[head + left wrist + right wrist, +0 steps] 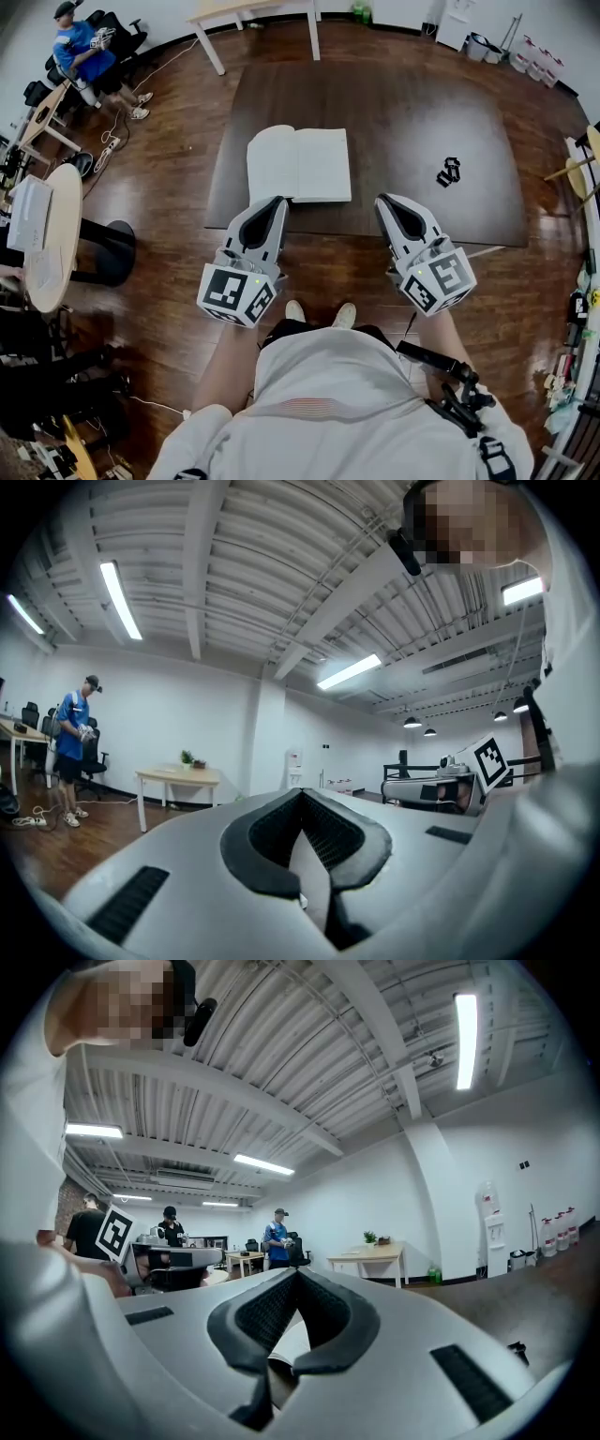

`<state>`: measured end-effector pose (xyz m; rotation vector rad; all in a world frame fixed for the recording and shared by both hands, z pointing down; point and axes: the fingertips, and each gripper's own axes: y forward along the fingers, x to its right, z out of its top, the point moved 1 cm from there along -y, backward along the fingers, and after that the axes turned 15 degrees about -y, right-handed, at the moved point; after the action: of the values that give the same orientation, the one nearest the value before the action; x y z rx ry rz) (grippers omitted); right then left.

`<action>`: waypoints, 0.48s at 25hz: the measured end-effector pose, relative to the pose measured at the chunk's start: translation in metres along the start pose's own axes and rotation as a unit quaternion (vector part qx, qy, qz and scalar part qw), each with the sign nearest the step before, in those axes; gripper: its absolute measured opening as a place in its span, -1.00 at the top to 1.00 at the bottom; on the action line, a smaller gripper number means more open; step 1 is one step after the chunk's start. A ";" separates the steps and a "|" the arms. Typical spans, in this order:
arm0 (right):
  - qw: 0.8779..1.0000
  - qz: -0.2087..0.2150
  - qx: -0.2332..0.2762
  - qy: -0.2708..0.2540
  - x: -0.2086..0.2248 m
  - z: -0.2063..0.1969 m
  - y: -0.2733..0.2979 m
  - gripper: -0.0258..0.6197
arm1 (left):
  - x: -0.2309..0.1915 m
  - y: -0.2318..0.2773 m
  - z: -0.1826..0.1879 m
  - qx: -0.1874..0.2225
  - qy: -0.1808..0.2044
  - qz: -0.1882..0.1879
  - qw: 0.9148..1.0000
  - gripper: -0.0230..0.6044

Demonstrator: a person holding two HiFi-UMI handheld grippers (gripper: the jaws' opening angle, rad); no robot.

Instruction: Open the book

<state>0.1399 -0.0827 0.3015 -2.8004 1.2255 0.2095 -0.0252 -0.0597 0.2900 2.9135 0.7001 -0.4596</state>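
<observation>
Book (300, 165) lies open and flat, pages up, on the dark counter (403, 112), its near edge close to the counter's near edge. L tongs (277, 201) are at the book's near-left corner, tips just by it; can't tell if touching. Jaws are fully together w/ nothing btwn them. R tongs (383, 200) are near the book's near-right corner, a little apart from it, also closed tip to tip and empty; in the right gripper view a pale page edge shows below the jaws. Both point level, towards the book's far side. A small black object (449, 172) lies right of the book, well apart. Beyond the book, past the counter, stands a pale table (253, 9). Far left of the book is a person in blue (82, 52) by some chairs.
</observation>
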 end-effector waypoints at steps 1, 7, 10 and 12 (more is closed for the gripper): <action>1.000 -0.001 0.000 -0.003 0.000 0.002 -0.001 0.92 | 0.002 0.000 0.002 0.002 0.001 -0.002 1.000 0.90; 1.000 -0.005 -0.006 -0.016 -0.008 0.006 0.004 0.92 | -0.003 -0.001 0.003 -0.001 0.003 -0.009 1.000 0.90; 1.000 -0.007 -0.010 -0.018 -0.011 0.004 0.005 0.92 | -0.006 -0.002 0.000 -0.007 0.004 -0.013 1.000 0.90; 1.000 -0.006 -0.014 -0.015 -0.015 0.002 0.007 0.92 | -0.009 -0.003 -0.003 -0.016 0.001 -0.016 1.000 0.90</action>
<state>0.1246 -0.0764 0.3018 -2.8158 1.2095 0.2701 -0.0335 -0.0606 0.2959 2.8777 0.7498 -0.4435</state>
